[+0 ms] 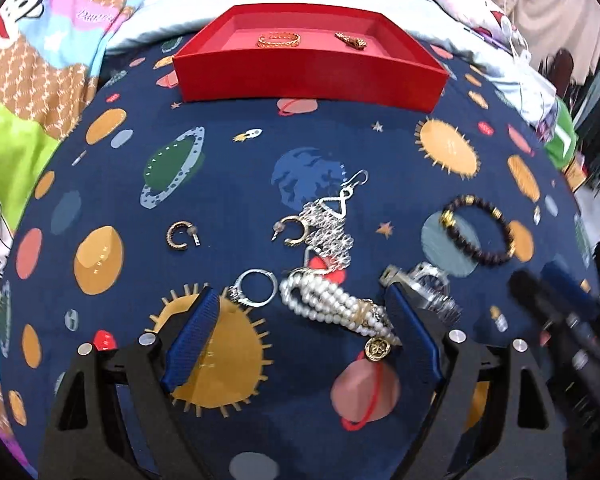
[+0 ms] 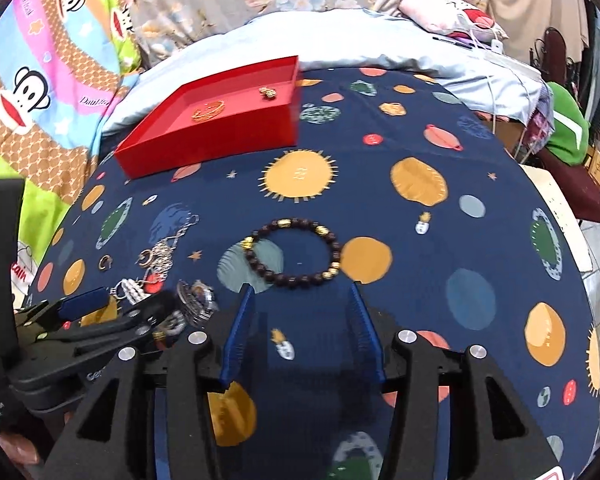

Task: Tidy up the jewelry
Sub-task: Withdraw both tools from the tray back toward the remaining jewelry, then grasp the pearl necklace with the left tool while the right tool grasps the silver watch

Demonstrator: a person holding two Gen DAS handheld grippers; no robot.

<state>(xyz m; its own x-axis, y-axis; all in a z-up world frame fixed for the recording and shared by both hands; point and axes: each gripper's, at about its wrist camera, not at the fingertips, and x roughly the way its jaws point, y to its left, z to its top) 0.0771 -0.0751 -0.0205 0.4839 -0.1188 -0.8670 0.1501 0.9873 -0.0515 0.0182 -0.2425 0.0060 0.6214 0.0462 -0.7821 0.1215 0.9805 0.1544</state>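
Between the spread-wide fingers of the left gripper (image 1: 300, 308): pearl bracelet (image 1: 332, 304), lying on the space-print cloth (image 1: 228, 184), touching silver mesh earring (image 1: 330, 232) and watch (image 1: 432, 284). Risking dragging neighbours along. Right gripper (image 2: 302, 300) gaping near beaded bracelet (image 2: 292, 252); red tray (image 1: 312, 76) sitting well apart.

Both wrist cameras look down, close over the cloth (image 1: 228, 184); both share the tray (image 1: 312, 76) at 12 o'clock.

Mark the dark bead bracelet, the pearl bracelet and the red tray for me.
dark bead bracelet (image 2: 332, 258): right wrist view, on the beads of its right side.
pearl bracelet (image 1: 320, 300): left wrist view, on the middle of the pearl strands.
red tray (image 1: 312, 78): left wrist view, on its near outer wall.
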